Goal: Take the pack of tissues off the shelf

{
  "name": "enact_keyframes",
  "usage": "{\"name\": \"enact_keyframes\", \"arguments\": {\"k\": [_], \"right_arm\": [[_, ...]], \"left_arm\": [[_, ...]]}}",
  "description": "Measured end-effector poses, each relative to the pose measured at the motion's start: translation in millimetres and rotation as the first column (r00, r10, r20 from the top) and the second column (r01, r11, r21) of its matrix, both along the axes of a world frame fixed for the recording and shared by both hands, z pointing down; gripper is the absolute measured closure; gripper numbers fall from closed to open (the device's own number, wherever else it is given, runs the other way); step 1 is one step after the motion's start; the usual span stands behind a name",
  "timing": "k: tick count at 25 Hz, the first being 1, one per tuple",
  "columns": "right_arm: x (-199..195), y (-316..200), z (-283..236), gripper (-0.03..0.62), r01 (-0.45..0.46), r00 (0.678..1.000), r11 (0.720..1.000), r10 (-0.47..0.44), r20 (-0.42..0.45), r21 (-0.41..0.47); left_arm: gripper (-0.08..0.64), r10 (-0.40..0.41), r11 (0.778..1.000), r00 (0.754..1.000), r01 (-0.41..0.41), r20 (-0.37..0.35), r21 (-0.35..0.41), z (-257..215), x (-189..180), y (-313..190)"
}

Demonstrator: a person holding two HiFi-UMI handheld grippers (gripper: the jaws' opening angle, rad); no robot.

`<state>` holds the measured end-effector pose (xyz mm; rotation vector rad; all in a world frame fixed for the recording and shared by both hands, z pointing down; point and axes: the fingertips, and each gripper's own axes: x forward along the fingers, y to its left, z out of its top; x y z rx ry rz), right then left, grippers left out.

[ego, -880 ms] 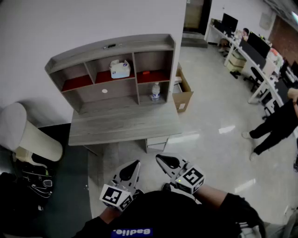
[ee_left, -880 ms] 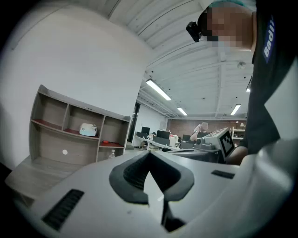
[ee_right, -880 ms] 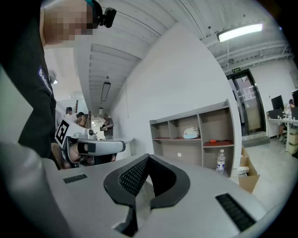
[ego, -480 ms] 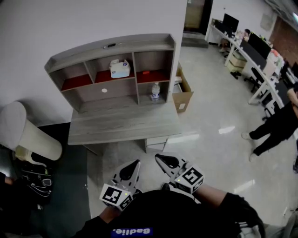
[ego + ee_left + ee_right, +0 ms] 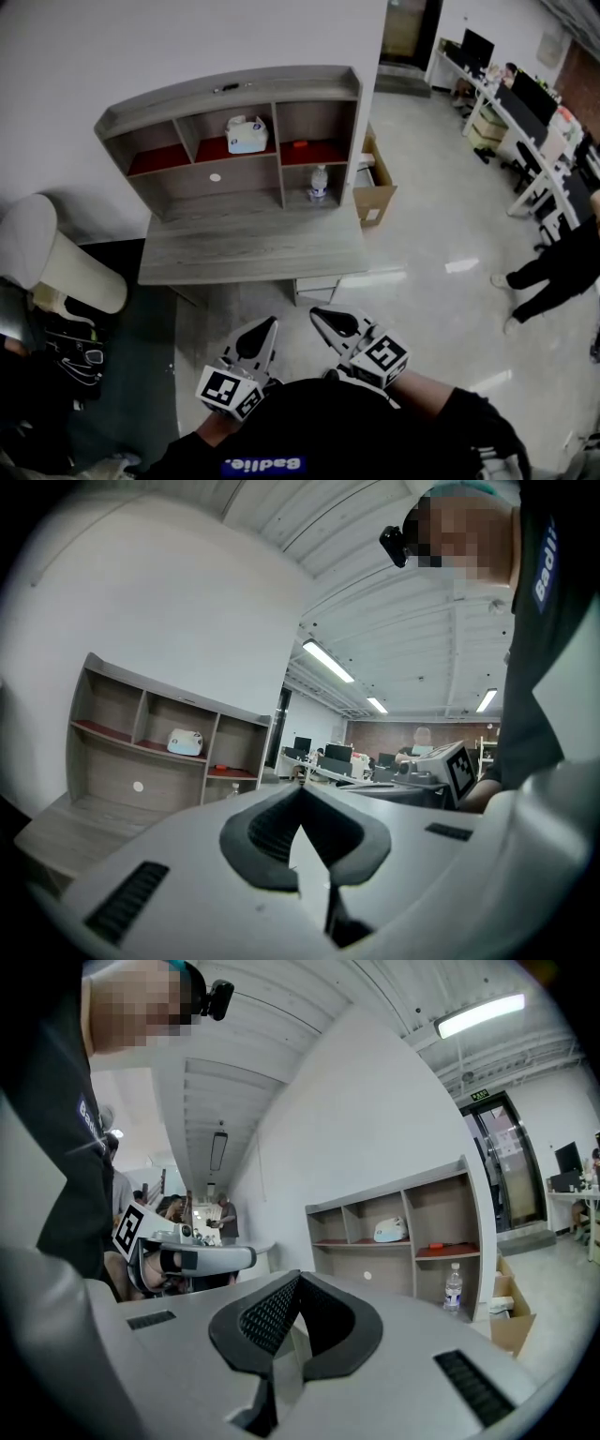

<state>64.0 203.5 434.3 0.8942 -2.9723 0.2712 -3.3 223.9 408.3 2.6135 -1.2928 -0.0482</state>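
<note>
The pack of tissues, white and pale blue, sits in the upper middle compartment of the grey wooden shelf unit on the desk. It also shows in the left gripper view as the pack of tissues and in the right gripper view as the pack of tissues. My left gripper and right gripper are held low and close to my body, well short of the desk. Both are shut with nothing between the jaws.
A water bottle stands in the lower right compartment, and a small red item lies above it. A cardboard box sits right of the desk. A white chair is at left. A person stands on the shiny floor at right.
The head view has shifted a little, so the shelf sits slightly lower and to the right. Both grippers keep their place and stay shut. The person at right has moved towards the edge.
</note>
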Motion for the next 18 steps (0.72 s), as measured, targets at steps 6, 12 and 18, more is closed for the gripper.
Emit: {"name": "enact_keyframes", "arguments": {"k": [6,12,18], "right_arm": [[16.5,-16.9,2.1,0.563,0.05,0.999,0.999,-0.05,0.011,0.009],[38.8,-34.4,17.1,0.563,0.071,0.997,0.997,-0.07,0.013,-0.016],[40.5,-58.2,24.5,0.563,0.072,0.997,0.997,-0.072,0.0,-0.018]], "left_arm": [[0.558,-0.061,0.998,0.998,0.061,0.005,0.009,1.1,15.5,-15.3],[0.558,-0.116,0.993,0.993,0.116,0.017,0.008,8.3,27.4,-31.4],[0.558,-0.132,0.991,0.991,0.132,0.016,0.025,8.8,22.8,-65.5]]}}
